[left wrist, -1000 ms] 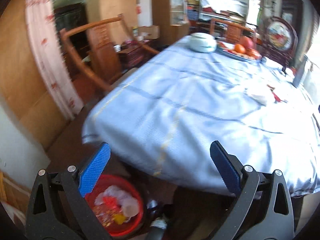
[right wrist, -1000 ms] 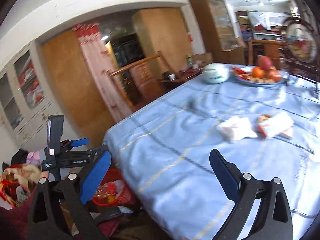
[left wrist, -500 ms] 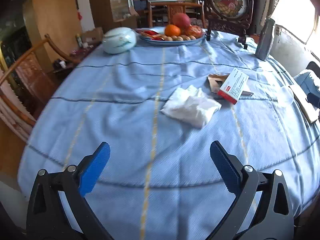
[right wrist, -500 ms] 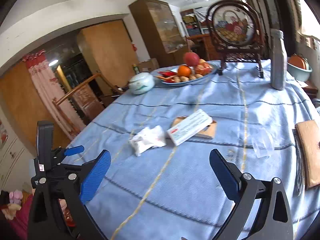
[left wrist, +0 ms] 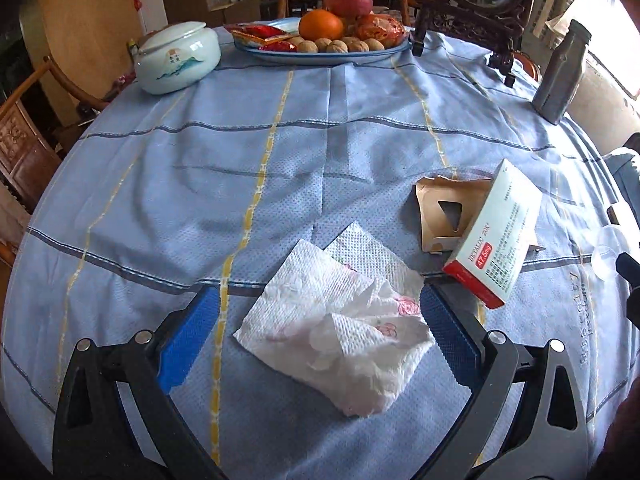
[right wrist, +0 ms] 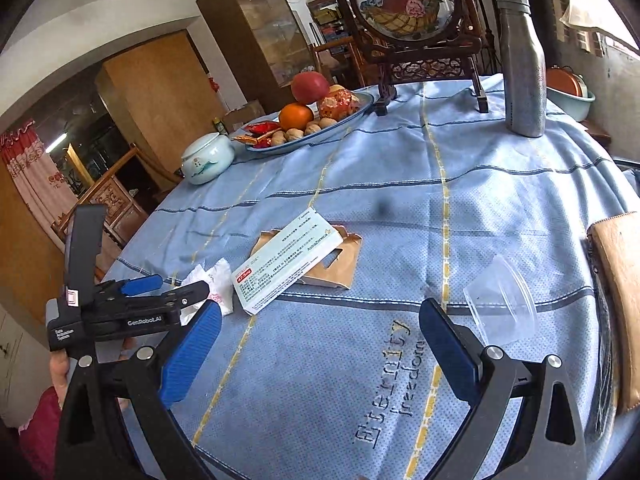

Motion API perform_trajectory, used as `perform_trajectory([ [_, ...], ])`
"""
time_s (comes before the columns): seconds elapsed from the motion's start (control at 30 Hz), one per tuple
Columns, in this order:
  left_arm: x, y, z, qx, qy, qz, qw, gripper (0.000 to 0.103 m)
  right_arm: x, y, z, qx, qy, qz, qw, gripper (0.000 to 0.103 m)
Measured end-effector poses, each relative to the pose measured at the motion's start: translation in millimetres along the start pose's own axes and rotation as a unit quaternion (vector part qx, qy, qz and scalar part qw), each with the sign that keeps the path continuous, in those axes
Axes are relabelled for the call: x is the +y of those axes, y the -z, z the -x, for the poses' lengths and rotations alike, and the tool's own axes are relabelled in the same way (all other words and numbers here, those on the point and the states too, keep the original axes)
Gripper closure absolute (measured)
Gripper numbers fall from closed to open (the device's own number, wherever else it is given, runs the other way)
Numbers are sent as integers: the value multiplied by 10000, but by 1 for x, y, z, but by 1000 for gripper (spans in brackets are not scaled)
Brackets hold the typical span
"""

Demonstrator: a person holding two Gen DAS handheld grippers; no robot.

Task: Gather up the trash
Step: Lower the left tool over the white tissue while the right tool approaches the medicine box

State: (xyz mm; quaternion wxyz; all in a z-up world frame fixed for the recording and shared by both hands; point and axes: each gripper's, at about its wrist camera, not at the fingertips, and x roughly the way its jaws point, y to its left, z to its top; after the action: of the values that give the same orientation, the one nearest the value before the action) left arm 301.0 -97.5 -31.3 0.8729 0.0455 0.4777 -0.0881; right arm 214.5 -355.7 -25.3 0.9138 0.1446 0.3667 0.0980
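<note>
The left tongs (left wrist: 316, 340) are spread wide and empty, with the crumpled tissue (left wrist: 340, 328) lying on the table (left wrist: 200, 168) between the two blue pads. The right tongs (right wrist: 318, 344) are likewise spread wide and empty, above bare cloth near the printed lettering.

Risks at this stage:
- The tissue is thin, loose and partly unfolded. A closure set too high is likely to catch only an upper fold, and the rest may trail or slip out on lifting.
- A closure set too low may pinch the tablecloth together with the tissue. Lifting would then drag the cloth and disturb everything standing on it.
- The right-hand pad stands close to the medicine box (left wrist: 496, 240). Any sideways drift toward it may push the box or take it into the grip.

Other trash within reach:
- The medicine box leans on a torn brown card sleeve (left wrist: 444, 208), touching it. Removing one is likely to shift the other.
- A clear plastic cup (right wrist: 502, 304) lies on its side just beside the right tongs. It is light and appears prone to rolling if nudged.

Items to avoid:
- A fruit plate (left wrist: 320, 54), a lidded ceramic jar (left wrist: 178, 60), a grey bottle (right wrist: 524, 68) and a framed embroidery stand (right wrist: 408, 12) occupy the far side, well apart from the tissue.
- A tan pouch (right wrist: 618, 300) lies at the right edge.

Nothing stands between the left tongs and the tissue.
</note>
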Motion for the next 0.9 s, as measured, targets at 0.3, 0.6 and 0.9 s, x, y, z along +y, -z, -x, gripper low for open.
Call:
perform_trajectory([
  [0.3, 19, 11, -1, -45, -463, -186, 9987, 7, 7, 4, -2, 62, 96, 213, 9997, 6],
  [0.6, 46, 11, -8, 139, -388, 387, 9984, 5, 9, 5, -14, 192, -36, 175, 9997, 6],
  [0.9, 44, 13, -6, 109, -367, 375, 9986, 5, 39, -34, -65, 541, 320, -270, 9977, 6],
])
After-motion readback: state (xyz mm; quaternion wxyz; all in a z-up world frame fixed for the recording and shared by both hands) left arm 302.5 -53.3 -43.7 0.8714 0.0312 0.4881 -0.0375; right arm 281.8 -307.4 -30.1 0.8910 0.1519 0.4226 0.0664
